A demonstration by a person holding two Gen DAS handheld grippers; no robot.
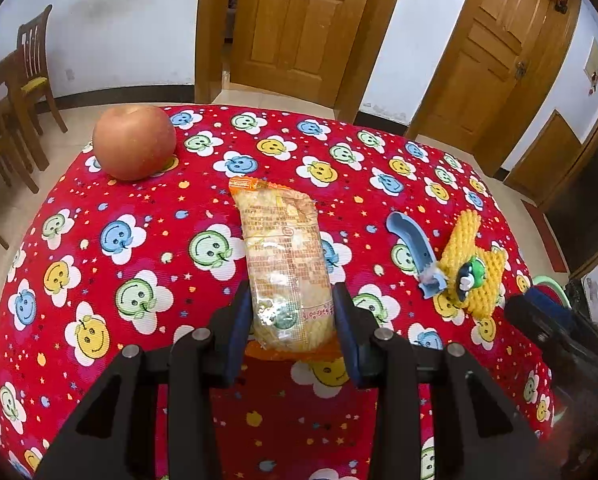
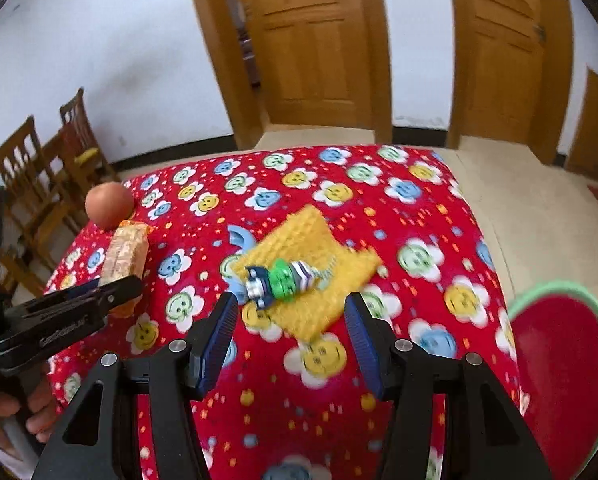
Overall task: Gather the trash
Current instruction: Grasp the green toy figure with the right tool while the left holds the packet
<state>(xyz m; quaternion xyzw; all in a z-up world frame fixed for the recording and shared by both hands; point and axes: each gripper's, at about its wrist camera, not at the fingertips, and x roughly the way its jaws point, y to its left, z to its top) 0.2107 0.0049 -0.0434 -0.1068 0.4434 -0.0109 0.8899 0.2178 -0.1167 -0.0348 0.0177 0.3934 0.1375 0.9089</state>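
Orange-edged snack packet sits clamped between the left gripper pads; beside that packet, the right gripper hangs wide open, empty, above yellow foam netting.

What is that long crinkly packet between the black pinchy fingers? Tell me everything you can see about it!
The snack packet is a long, see-through plastic wrapper with orange crimped ends and small orange print; pale yellow bits show inside. It lies flat on the red smiley-flower tablecloth, pointing away from the camera, past it the apple. The left gripper has its blue-padded fingers on either side of the near end, pressing or nearly pressing its sides. Nothing else touches it.
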